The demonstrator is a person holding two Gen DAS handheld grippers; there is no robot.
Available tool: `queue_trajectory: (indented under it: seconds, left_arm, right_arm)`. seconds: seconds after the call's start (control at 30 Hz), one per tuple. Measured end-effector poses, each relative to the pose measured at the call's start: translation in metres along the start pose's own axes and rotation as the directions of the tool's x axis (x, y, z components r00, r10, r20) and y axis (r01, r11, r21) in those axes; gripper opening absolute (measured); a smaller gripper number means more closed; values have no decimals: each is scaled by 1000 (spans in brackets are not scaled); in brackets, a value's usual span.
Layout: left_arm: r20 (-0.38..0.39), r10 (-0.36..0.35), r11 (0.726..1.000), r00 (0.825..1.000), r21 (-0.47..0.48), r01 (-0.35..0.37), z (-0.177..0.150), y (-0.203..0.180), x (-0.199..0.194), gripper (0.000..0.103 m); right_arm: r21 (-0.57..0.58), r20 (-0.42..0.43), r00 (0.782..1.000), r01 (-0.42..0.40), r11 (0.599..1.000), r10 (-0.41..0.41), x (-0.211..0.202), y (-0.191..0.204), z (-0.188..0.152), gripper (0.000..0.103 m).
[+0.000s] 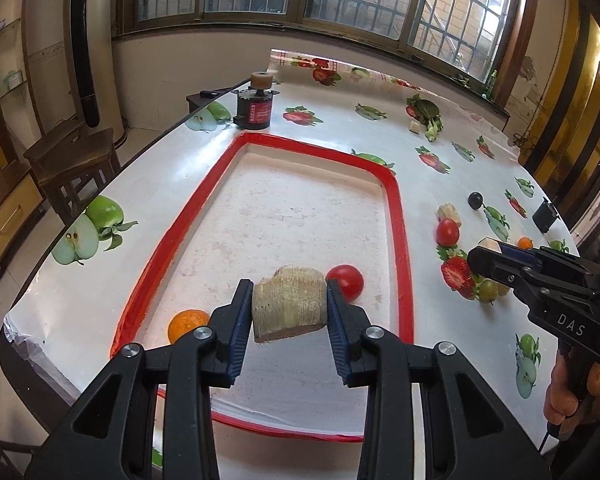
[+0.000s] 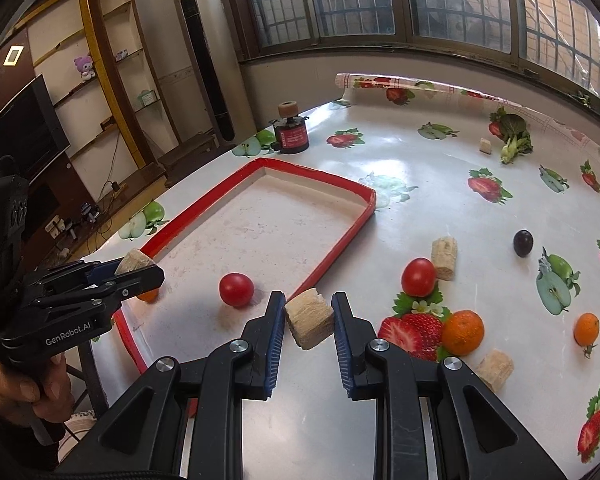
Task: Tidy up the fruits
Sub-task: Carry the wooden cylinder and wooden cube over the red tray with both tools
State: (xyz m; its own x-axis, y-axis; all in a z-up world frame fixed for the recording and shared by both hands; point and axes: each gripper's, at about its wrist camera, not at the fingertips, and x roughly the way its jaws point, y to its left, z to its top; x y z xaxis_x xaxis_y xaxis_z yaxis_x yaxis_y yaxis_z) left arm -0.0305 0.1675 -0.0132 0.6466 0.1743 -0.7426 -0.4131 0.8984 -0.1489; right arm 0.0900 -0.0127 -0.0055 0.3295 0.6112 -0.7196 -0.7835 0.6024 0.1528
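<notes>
1. left tool clamped on a tan fibrous chunk, held over the red-rimmed tray
2. right tool clamped on a smaller tan chunk by the tray's edge
3. in tray: tomato, orange
4. more fruit loose on desk

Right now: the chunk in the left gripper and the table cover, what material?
Chunk in the left gripper: looks like fibrous, matte plant stalk, maybe sugarcane; lengthwise grain shows. Table cover: glossy printed plastic sheet, likely vinyl; it reflects the window and curls up at the far edge.
</notes>
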Motion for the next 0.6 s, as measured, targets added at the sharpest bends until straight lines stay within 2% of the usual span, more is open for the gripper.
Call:
queue_trajectory:
  seconds: [0.33,0.6]
  left_arm:
    - [-11,23,999,1000,-40,-24,12,25,12,33]
    - [-61,35,998,998,-57,-39,26,36,40,33]
  right_arm:
    - [-30,-38,998,-44,999,43,34,18,26,24]
    - [-72,-104,994,-44,996,36,85,30,50,24]
